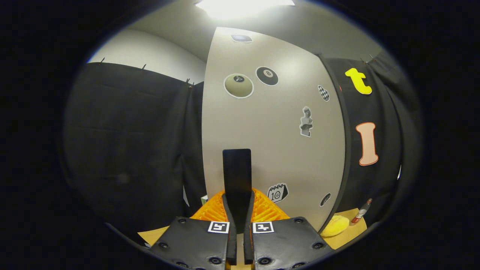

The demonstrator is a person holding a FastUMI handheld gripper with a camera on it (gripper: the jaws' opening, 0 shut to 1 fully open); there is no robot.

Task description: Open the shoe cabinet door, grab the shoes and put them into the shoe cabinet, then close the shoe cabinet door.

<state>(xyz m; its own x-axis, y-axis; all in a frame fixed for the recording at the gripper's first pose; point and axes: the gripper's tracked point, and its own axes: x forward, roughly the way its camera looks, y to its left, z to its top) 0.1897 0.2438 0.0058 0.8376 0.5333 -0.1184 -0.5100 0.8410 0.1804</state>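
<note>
Yellow plush toy (335, 226) & small bottle (361, 212) on tan tabletop (347, 235), rt of cabinet.

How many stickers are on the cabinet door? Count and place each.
7 on the door: top sticker, tan ball, 8-ball beside it, checkered oval, statue, calendar beside the handle the tool grips, dark oval near the bottom. Others may hide behind the tool.

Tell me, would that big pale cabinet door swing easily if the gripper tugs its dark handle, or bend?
The cabinet door looks like a flat rigid panel, so it should probably swing as one piece rather than flex. The gripper has both fingers closed on the slim black handle, which seems stiff. Its smooth face might let the fingers slip.
</note>
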